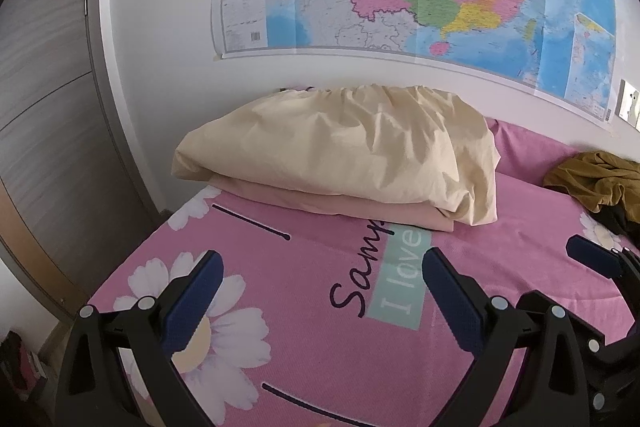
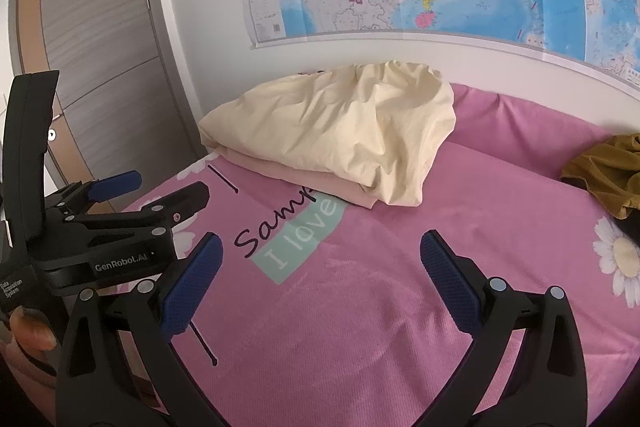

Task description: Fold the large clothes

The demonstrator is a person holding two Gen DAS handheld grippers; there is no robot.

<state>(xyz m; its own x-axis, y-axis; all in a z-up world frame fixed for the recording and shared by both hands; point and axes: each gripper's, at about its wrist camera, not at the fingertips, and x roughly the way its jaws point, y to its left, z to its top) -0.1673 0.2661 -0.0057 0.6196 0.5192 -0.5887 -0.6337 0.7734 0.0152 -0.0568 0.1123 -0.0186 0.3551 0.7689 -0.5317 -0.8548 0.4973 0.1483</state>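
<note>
Both the left tongs [image 1: 322, 267] and the right tongs [image 2: 320, 249] are spread and hold nothing above the pink bedsheet [image 2: 360, 307]. The mustard garment [image 2: 604, 173] (crumpled) lies right of the cream pillow [image 2: 340, 131].

Both handheld grippers hover side by side, fingers aimed forward, each with its jaws spread wide and nothing between them. The left gripper [image 1: 322, 269] shows blue ridged pads [image 1: 192, 301] on black fingers, and in the right wrist view it [image 2: 158, 189] sits at the left edge, seen from the side with its jaws parted, fingertips of the person's left hand [image 2: 30, 331] curled under its body. The right gripper [image 2: 322, 251] holds the same open pose, one blue-tipped finger [image 1: 592, 255] reaching into the left wrist view from the right.
</note>
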